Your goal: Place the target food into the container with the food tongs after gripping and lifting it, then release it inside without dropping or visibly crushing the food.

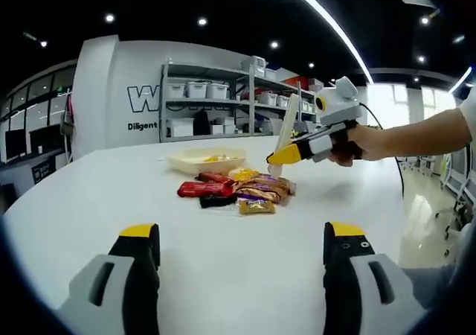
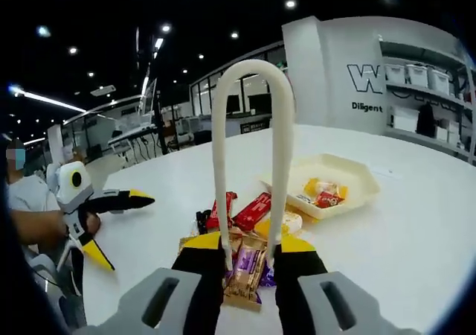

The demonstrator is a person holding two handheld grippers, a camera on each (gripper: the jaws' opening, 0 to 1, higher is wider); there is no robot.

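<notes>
My right gripper [image 2: 249, 247] is shut on cream food tongs [image 2: 277, 149], whose bend stands up away from the camera. The tong ends reach down over a pile of wrapped snacks [image 2: 245, 264]: red bars, gold and purple packets. In the left gripper view the right gripper [image 1: 286, 156] hangs over the far right of that pile [image 1: 242, 190], with the tongs [image 1: 288, 123] tilted up. A cream container [image 1: 182, 164] [image 2: 361, 175] lies just beyond the pile with yellow and red food in it. My left gripper [image 1: 242, 238] [image 2: 119, 227] is open, holds nothing and hangs short of the pile.
A white round table [image 1: 223, 275] carries everything. Shelves with white bins [image 1: 197, 89] stand behind it against a wall. A person's hand and arm [image 1: 405, 138] hold the right gripper. The table edge runs along the right [image 1: 398, 216].
</notes>
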